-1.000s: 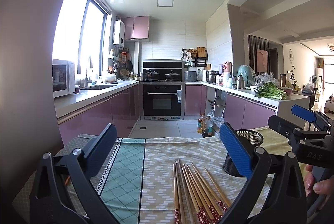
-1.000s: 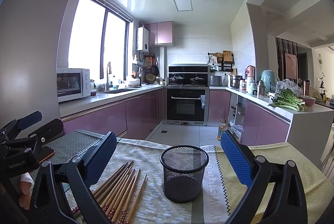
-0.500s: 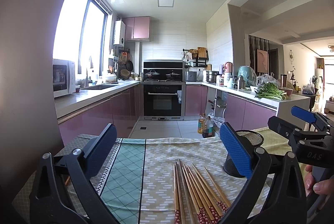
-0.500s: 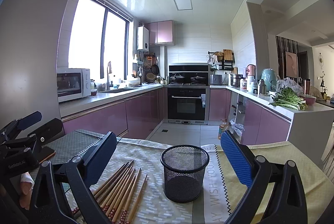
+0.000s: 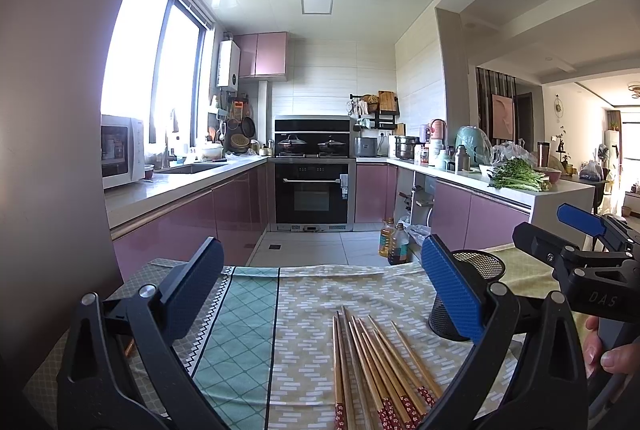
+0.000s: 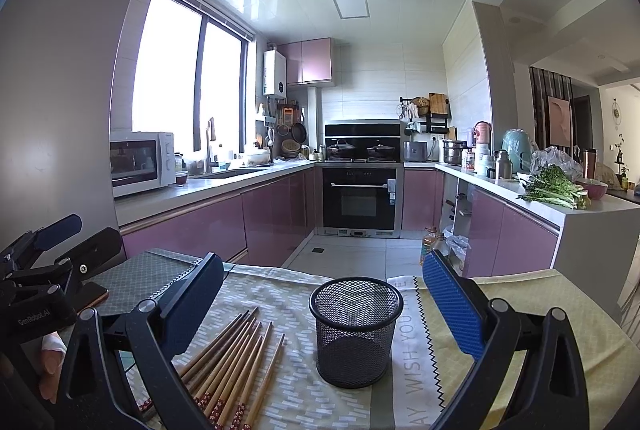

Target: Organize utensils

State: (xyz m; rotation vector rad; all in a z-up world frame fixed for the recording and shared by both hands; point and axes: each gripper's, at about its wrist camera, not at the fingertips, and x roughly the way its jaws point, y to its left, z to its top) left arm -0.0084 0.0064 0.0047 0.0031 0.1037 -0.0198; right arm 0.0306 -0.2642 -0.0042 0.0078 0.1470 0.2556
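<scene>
Wooden chopsticks (image 6: 234,362) lie flat, tips toward the kitchen; holder (image 6: 355,330) upright.

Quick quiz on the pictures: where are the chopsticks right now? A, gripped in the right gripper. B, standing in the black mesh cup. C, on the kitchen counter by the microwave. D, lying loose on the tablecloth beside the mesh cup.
D: the chopsticks lie flat on the tablecloth, beside the empty black mesh cup; both grippers are open and hold nothing.

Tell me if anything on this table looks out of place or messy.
Only the chopsticks: they lie loose and fanned out on the tablecloth beside the empty, upright mesh cup. Nothing looks spilled or damaged. Both grippers, left and right, are open.
</scene>
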